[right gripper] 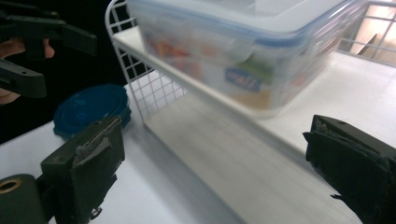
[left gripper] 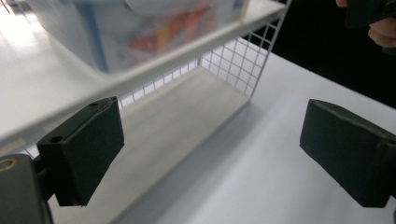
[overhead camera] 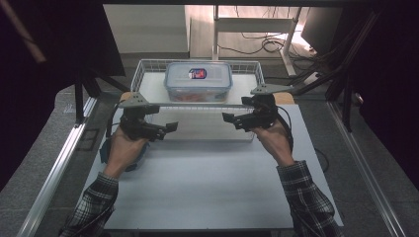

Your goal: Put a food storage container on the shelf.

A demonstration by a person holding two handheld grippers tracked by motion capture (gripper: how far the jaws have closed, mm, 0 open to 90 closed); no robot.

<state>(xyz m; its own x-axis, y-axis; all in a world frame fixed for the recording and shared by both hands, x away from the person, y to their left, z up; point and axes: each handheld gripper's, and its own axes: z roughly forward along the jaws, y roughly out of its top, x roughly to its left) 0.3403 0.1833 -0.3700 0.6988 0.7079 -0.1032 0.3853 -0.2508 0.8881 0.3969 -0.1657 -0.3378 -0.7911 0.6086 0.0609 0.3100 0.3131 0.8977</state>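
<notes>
A clear plastic container with a blue-rimmed lid and colourful contents stands on the upper level of a white wire shelf rack. My left gripper hovers in front of the rack's left end, open and empty. My right gripper is in front of the right end, likewise open and empty. In the left gripper view the open left gripper faces the bare lower shelf, with the container above. In the right gripper view the right gripper points under the container.
The rack stands at the far edge of a white tabletop. A round blue lid lies on the table by the rack's left end, under my left hand. Black frame struts and metal rails flank the table.
</notes>
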